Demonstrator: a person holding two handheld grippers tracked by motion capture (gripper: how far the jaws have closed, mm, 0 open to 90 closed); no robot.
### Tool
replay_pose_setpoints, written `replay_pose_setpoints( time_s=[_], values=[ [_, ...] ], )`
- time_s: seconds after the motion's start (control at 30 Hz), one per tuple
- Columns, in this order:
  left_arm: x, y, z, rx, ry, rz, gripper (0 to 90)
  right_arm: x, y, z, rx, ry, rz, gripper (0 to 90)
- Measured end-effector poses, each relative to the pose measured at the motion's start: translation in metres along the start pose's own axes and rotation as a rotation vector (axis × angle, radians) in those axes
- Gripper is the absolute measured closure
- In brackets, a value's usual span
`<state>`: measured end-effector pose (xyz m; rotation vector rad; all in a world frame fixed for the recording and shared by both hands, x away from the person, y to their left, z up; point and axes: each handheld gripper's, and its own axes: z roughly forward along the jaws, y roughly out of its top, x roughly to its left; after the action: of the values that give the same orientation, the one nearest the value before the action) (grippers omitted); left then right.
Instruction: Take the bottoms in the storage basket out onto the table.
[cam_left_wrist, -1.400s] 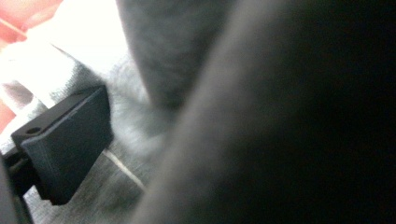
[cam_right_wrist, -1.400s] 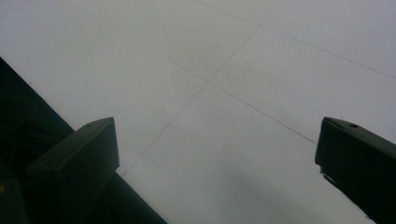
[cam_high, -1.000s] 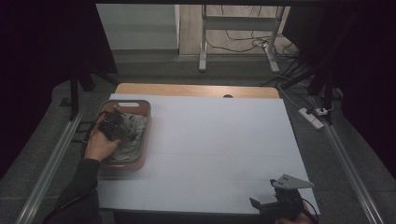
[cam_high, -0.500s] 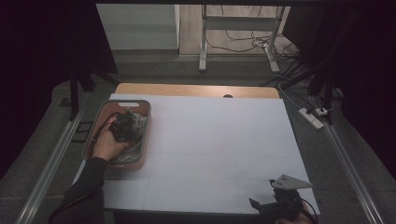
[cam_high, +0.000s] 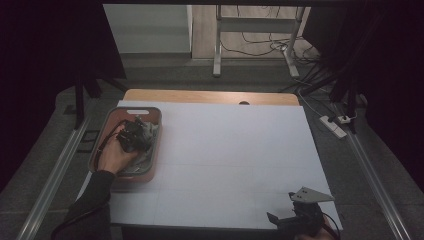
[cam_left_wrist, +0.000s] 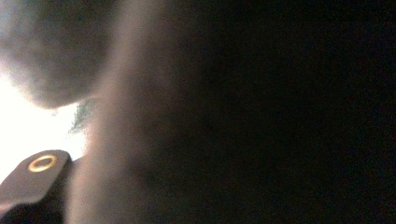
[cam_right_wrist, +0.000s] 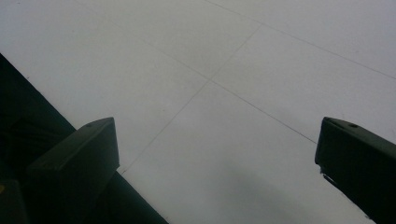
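Your left gripper (cam_high: 134, 137) has just been closing inside the far-left basket (cam_high: 152, 150) — seemingly gripping grey cloth (cam_high: 148, 131); right gripper (cam_high: 300, 220) is idling, jaws wide, empty.

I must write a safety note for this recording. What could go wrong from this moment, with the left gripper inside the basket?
1. The left gripper is down in the brown basket among grey cloth; its jaws have just been closing, and its own view is blurred, so the grip cannot be checked.
2. The basket sits at the table's left edge; a lift might drag it off.
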<state>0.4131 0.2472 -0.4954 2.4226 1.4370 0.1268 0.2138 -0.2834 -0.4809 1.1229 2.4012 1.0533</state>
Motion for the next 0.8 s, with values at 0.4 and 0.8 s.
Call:
replay_pose_setpoints(
  time_s=[0.4,0.8],
  values=[
    [0.000,-0.008,-0.037,-0.132,0.023,0.004,58.4,0.000,0.000,0.000,-0.001,-0.001,0.002,0.0],
    [-0.005,-0.006,-0.073,-0.206,0.045,0.034,58.1,0.000,0.000,0.000,-0.001,-0.001,0.001,0.0]
  ],
)
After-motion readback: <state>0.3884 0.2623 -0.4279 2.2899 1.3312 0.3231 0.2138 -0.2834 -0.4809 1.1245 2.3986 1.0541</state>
